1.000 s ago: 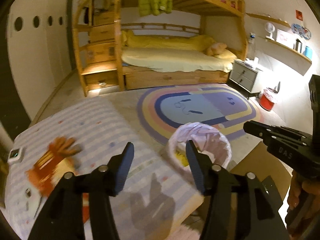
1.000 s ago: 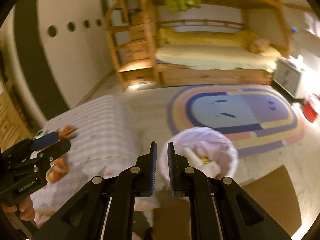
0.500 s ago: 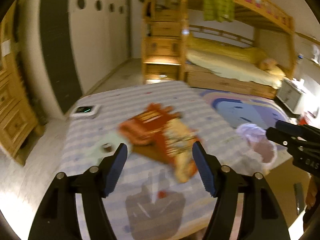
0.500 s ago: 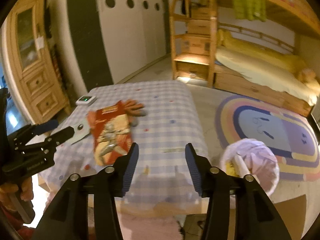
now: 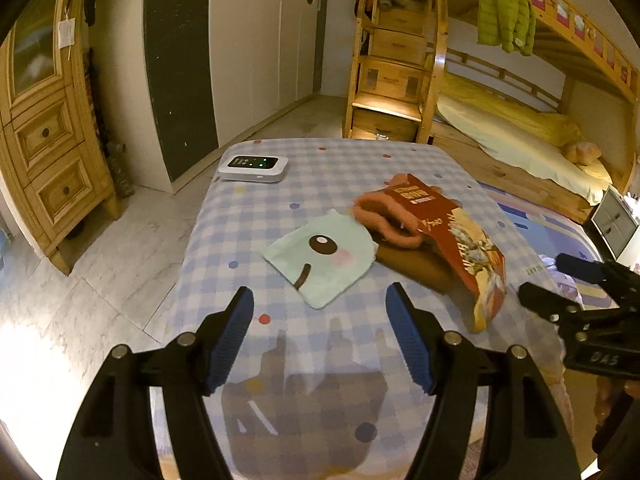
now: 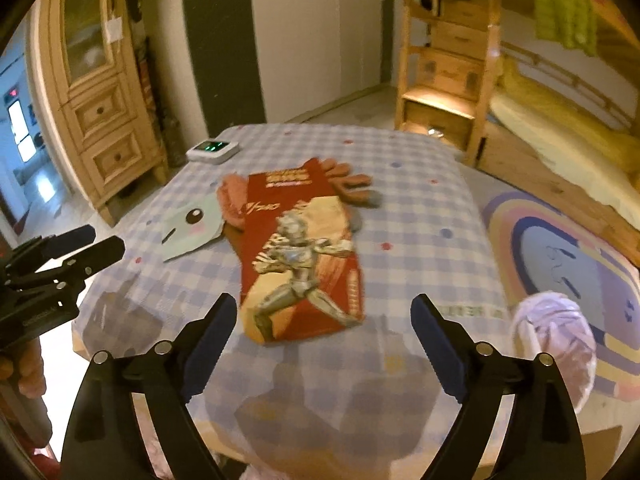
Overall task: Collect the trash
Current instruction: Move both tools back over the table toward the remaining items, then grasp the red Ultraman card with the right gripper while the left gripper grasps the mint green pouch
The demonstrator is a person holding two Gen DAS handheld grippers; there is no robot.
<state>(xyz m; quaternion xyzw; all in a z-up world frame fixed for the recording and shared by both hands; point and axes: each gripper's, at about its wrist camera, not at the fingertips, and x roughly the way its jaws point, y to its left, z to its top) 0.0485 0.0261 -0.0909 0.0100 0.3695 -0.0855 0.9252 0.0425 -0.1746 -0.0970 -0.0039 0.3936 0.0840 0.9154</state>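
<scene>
Left gripper point(image 5: 320, 334) jaws apart, empty, at 6 o'clock over checkered worktop point(image 5: 320, 168); mint cloth point(image 5: 320, 256) centre; red snack bag point(image 5: 460, 240) at 3 o'clock.

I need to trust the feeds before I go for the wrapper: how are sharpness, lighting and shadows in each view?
Left wrist view: sharp, warm dim light, strong fisheye bending at the edges; the left gripper casts a dark shadow on the checked tablecloth. Right wrist view: softer, slight motion blur on the red snack wrapper and the lined trash bin; bright blue window glare at far left.
</scene>
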